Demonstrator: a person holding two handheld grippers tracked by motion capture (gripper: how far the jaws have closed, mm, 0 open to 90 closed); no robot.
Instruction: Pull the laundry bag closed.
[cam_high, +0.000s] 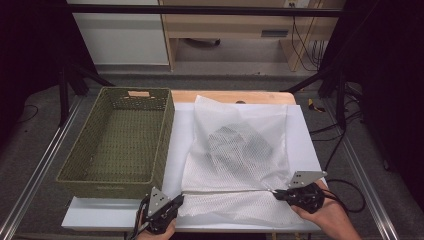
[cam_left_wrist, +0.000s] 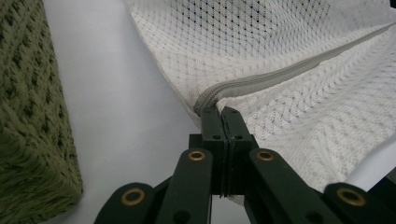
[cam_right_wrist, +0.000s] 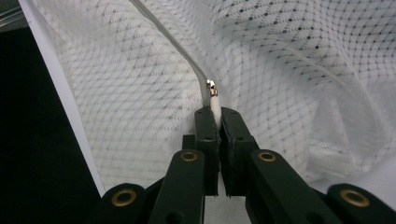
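Zipper (cam_high: 227, 190) of the mesh laundry bag (cam_high: 240, 150) runs level across lower frame: left gripper (cam_high: 176, 201) jaws clamp its end, right gripper (cam_high: 278, 194) jaws pinch the slider pull.

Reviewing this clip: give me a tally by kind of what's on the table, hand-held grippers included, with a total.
White mesh laundry bag, zipper along its near edge, something dark inside: 1
Green woven basket: 1
Hand-held grippers: 2, the left hand-held gripper shut on the zipper's end, the right hand-held gripper shut on the zipper pull
Total: 4
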